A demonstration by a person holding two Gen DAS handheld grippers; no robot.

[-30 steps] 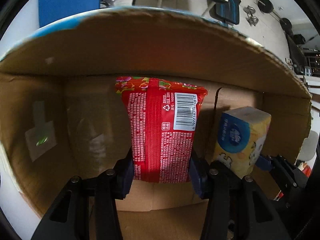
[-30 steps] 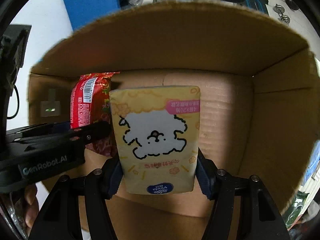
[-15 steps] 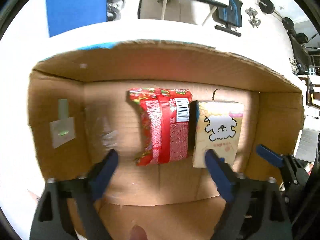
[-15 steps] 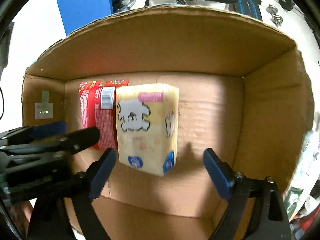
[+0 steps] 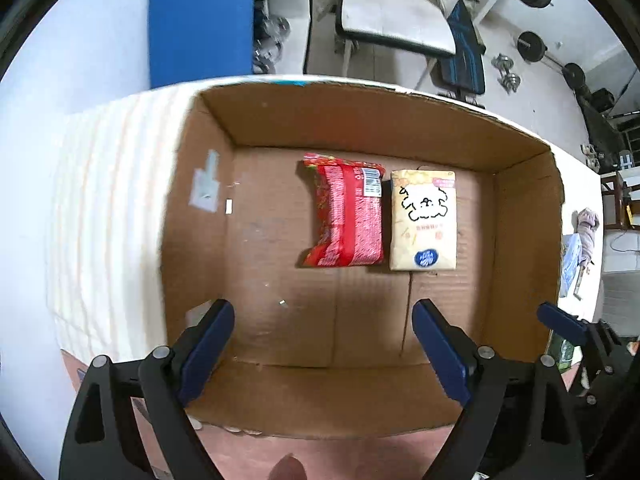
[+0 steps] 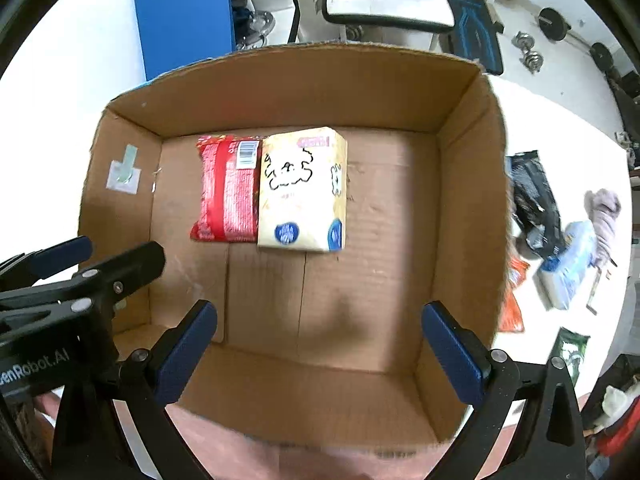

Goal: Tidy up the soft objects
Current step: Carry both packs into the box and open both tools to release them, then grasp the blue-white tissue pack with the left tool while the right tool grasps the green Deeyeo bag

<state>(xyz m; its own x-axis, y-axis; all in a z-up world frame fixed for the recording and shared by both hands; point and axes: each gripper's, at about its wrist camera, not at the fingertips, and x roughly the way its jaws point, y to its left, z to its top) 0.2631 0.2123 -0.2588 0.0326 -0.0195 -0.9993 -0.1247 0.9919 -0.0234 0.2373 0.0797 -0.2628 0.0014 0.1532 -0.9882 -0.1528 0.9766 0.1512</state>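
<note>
A red snack packet [image 5: 346, 216] and a yellow tissue pack with a dog drawing [image 5: 424, 220] lie side by side on the floor of an open cardboard box [image 5: 360, 120]. Both also show in the right wrist view: packet [image 6: 228, 188], tissue pack [image 6: 300, 192], box [image 6: 464, 184]. My left gripper [image 5: 322, 340] is open and empty, raised above the box's near edge. My right gripper [image 6: 320, 344] is open and empty, also above the near edge. The left gripper shows at the left of the right wrist view [image 6: 84, 264].
The box stands on a white table [image 5: 80, 80]. To its right lie more soft items: a black bag [image 6: 532, 200], an orange packet [image 6: 514, 300], a light blue pack [image 6: 564, 272], a grey cloth [image 6: 604, 212] and a green packet [image 6: 570, 348]. A blue board [image 6: 184, 20] stands behind.
Both grippers opened, letting go of the red packet and the tissue pack inside the box. Both have since drawn back and up, out of the box.
</note>
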